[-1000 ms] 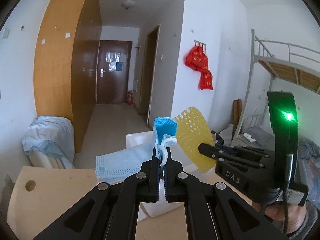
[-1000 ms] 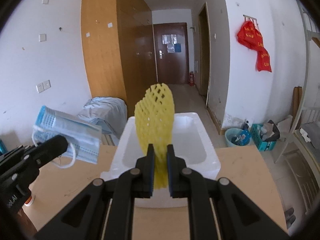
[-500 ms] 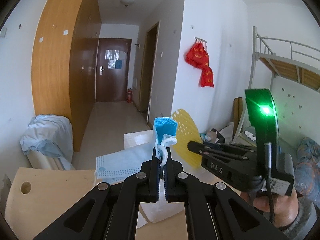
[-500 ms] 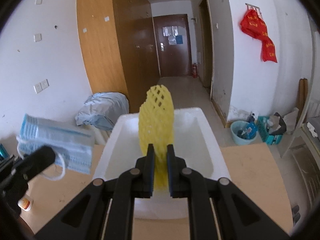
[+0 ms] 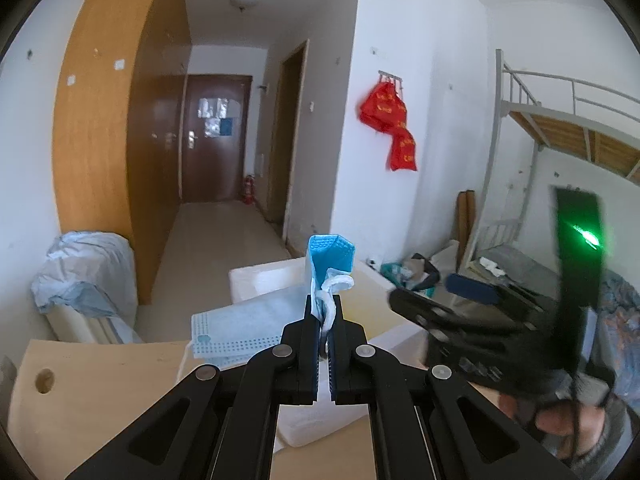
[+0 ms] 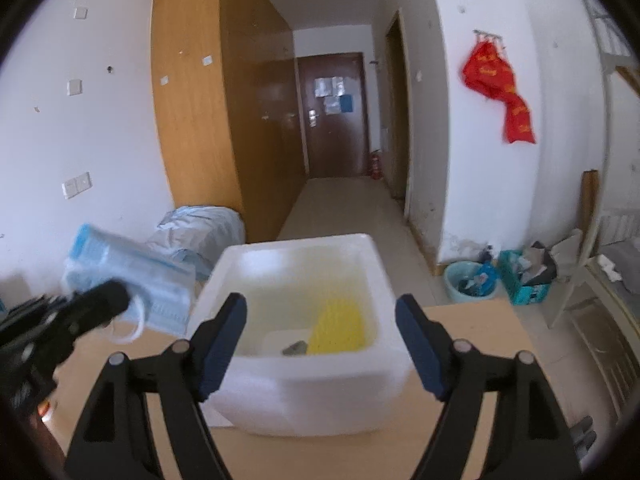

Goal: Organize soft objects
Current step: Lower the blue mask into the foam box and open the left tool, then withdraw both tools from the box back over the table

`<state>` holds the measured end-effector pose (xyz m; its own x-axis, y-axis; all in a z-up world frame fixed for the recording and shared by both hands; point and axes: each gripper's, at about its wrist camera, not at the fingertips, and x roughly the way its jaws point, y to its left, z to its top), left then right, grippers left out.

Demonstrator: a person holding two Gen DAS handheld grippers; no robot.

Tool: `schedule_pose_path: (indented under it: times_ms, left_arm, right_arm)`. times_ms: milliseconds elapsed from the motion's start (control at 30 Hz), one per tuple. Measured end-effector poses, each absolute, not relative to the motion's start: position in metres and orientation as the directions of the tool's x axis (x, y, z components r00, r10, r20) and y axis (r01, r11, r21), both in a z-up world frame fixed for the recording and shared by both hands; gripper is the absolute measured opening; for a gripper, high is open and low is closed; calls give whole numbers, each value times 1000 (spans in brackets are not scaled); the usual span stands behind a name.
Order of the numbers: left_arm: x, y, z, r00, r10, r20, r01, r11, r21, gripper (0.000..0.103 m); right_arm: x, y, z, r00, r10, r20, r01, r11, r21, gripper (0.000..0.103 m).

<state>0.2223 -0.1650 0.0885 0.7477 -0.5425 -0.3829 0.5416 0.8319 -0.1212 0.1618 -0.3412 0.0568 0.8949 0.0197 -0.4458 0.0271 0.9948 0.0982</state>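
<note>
one net (image 6: 339, 326) dropped, right claw (image 6: 322, 340) opening.

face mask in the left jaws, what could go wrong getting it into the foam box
The face mask is pinched only near its ear loop, so most of it hangs free to one side and could slip out or drape over the foam box rim. The right gripper, jaws opening and empty, sits right over the box, so the two could collide. The yellow foam net already lies inside.
</note>
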Motion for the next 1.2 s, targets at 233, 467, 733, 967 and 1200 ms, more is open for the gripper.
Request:
schedule_pose_path:
  times_ms: [233,467,733,967,1200]
  left_arm:
    - [245,-200,84,678,-595,-431,608,784,-126,3]
    - [264,-225,76,681,-580,-446,605,790,-104,3]
    - [285,-232,66,680,-547,-488,569,814,-120,4]
    - [279,-228,64,728,-515,-453,538,838,-87,80]
    - [263,-204,74,746,-504,-436,497,857,-140,81]
  right_arm:
    - [124,-351,59,906,24,-423,40,989,143,80]
    - [111,-351,61,910,34,-414,34,987,156,80]
    - [103,-353,58,912,40,-407,27,987,156,80]
    - [101,-350,56,912,57,-406,9,987,160,80]
    - [101,-352,57,913,67,-402,-1,987,162,80]
